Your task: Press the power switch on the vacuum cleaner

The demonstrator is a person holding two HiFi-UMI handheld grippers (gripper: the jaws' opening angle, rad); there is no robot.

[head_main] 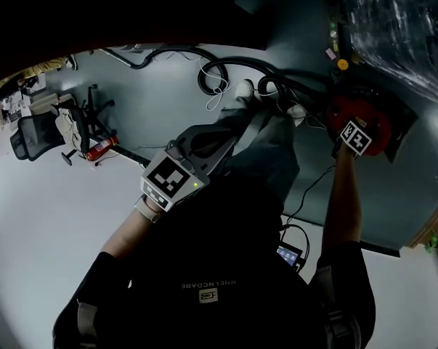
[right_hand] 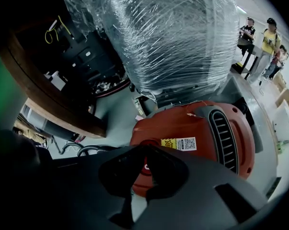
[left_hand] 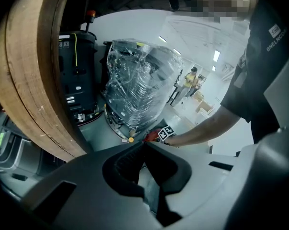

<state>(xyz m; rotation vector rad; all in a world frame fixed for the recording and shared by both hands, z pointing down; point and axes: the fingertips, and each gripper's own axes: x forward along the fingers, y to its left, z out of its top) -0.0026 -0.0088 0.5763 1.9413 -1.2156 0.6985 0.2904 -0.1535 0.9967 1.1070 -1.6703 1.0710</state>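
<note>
The red vacuum cleaner (head_main: pixel 367 116) stands on the grey floor at the right, and its black hose (head_main: pixel 229 67) curls away to the left. It fills the right gripper view, where its body (right_hand: pixel 206 133) carries a grille and a sticker. My right gripper (right_hand: pixel 144 150) is shut, its tips touching the round red switch (right_hand: pixel 146 168) on top, which they partly hide. From the head view only its marker cube (head_main: pixel 354 137) shows over the cleaner. My left gripper (head_main: pixel 266 115) is shut and held in the air to the left, holding nothing; its view shows the cleaner (left_hand: pixel 152 136) far off.
A tall load wrapped in clear film (right_hand: pixel 173 37) stands right behind the cleaner. A round wooden edge (right_hand: pixel 48 90) with dark machines under it lies to its left. Cables (head_main: pixel 306 195) trail on the floor. An office chair (head_main: pixel 41 133) and a fire extinguisher (head_main: pixel 101 148) stand far left. People (right_hand: pixel 269 47) stand in the distance.
</note>
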